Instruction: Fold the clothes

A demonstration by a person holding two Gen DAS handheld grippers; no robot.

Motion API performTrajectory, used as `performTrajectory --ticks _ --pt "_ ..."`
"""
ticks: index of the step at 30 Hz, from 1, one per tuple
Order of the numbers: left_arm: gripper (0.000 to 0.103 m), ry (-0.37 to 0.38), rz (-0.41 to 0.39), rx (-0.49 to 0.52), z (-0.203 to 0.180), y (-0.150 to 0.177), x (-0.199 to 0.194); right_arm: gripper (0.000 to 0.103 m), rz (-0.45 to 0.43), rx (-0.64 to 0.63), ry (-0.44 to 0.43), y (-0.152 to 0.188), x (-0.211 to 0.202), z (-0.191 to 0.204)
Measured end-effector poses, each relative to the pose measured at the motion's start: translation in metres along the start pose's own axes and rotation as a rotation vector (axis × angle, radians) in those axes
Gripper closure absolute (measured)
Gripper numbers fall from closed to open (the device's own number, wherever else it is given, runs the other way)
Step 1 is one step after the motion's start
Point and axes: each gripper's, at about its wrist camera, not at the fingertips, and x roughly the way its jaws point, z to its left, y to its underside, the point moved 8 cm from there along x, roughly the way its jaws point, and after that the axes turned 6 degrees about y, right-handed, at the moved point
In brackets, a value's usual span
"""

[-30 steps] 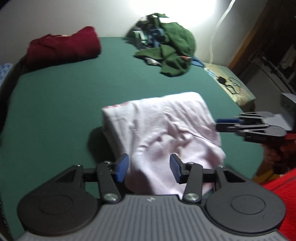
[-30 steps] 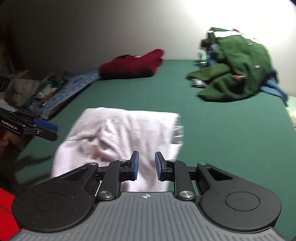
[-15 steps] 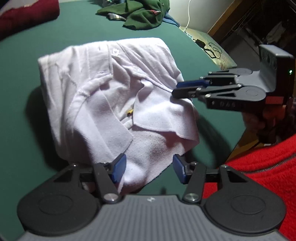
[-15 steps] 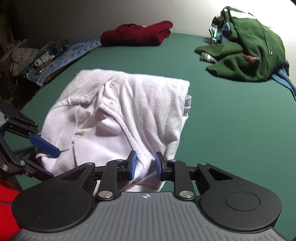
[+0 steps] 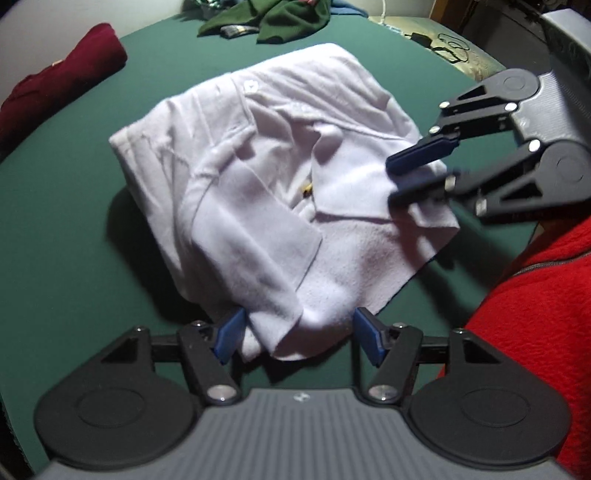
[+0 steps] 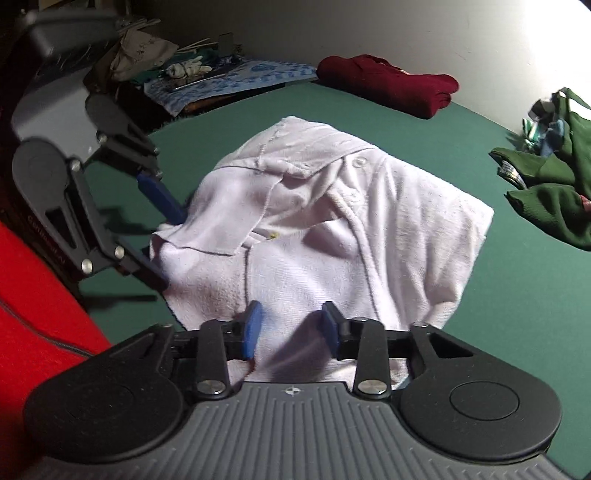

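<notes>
A white polo shirt point(image 5: 258, 177) point(image 6: 332, 229) lies folded into a rough rectangle on the green table point(image 5: 55, 221), collar and button placket facing up. My left gripper point(image 5: 299, 339) is open at the shirt's near edge, with the loose hem lying between its blue pads. My right gripper point(image 6: 291, 328) is open too, low over the opposite side of the shirt with cloth between its fingers. Each gripper shows in the other's view: the right gripper point(image 5: 393, 180) at the collar flap, the left gripper point(image 6: 170, 251) at the shirt's left corner.
A folded maroon garment point(image 5: 62, 85) point(image 6: 388, 85) sits at the table's far side. A heap of green clothes point(image 5: 273, 22) point(image 6: 554, 184) lies at the back. The person's red sleeve point(image 5: 535, 314) is close by. A blue patterned cloth and clutter point(image 6: 221, 77) lie beyond the table edge.
Both grippers have dropped closer to the white shirt. The right gripper's fingers have spread wider apart. The shirt now rests lower and flatter on the table.
</notes>
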Motion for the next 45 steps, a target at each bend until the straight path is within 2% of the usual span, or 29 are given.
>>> performTrajectory --ticks 1,2,4,7,8,11,13,15,19,23,24,25,26,31,35,41,42,43,44,45 --pt "0.042 0.001 -0.001 -0.006 0.001 0.0 0.0 0.097 0.005 0.021 0.016 0.001 -0.001 -0.006" --pt "0.047 0.004 -0.003 -0.01 0.001 -0.001 -0.001 0.103 0.01 0.041 0.03 0.002 -0.002 -0.012" --pt "0.055 0.006 -0.004 0.0 0.001 -0.002 -0.005 0.103 0.015 0.082 0.04 0.005 -0.006 -0.023" --pt "0.054 -0.007 -0.002 0.023 0.001 -0.003 -0.008 0.1 0.015 0.104 0.024 0.006 -0.012 -0.027" --pt "0.051 -0.013 -0.003 0.024 0.002 -0.003 -0.009 0.094 0.0 0.111 0.0 0.001 -0.012 -0.023" --pt "0.05 -0.027 0.009 0.015 0.002 -0.002 -0.006 0.083 -0.057 0.129 -0.083 -0.019 -0.008 -0.008" --pt "0.05 -0.04 0.016 0.021 0.0 -0.001 -0.004 0.08 -0.084 0.136 -0.141 -0.03 -0.002 0.004" --pt "0.05 -0.048 0.017 0.024 -0.002 -0.001 -0.004 0.08 -0.073 0.123 -0.191 -0.038 0.013 0.018" --pt "0.05 -0.061 0.014 -0.005 0.0 0.002 -0.005 0.078 0.001 0.114 -0.203 -0.04 0.043 0.03" --pt "0.05 -0.065 -0.002 -0.05 0.003 0.003 -0.005 0.092 -0.01 0.139 -0.282 -0.042 0.041 0.036" --pt "0.051 -0.07 -0.005 -0.056 0.003 0.003 -0.004 0.096 -0.015 0.129 -0.285 -0.042 0.04 0.038" --pt "0.056 -0.075 -0.009 -0.062 0.004 0.002 -0.004 0.102 -0.018 0.126 -0.28 -0.042 0.039 0.038" --pt "0.065 -0.082 -0.011 -0.065 0.005 0.001 -0.004 0.102 -0.021 0.128 -0.27 -0.041 0.037 0.037" --pt "0.076 -0.075 -0.013 -0.067 0.007 -0.002 -0.01 0.102 -0.067 0.161 -0.23 -0.042 0.012 0.02" --pt "0.07 -0.069 -0.014 -0.033 0.0 -0.001 -0.018 0.102 -0.073 0.182 -0.203 -0.038 0.0 0.008" --pt "0.07 -0.083 0.042 0.004 -0.001 0.005 -0.007 0.102 -0.035 0.14 -0.166 -0.028 0.011 0.014" --pt "0.069 -0.08 0.042 0.017 -0.003 0.006 -0.01 0.102 -0.031 0.129 -0.16 -0.027 0.012 0.016" --pt "0.06 -0.079 0.041 0.029 -0.004 0.006 -0.015 0.1 -0.027 0.117 -0.154 -0.026 0.013 0.018" --pt "0.056 -0.08 0.034 0.04 -0.005 0.006 -0.02 0.098 -0.023 0.106 -0.149 -0.025 0.015 0.02" --pt "0.056 -0.083 0.021 0.044 -0.004 0.006 -0.027 0.098 -0.041 0.103 -0.145 -0.028 0.012 0.019"
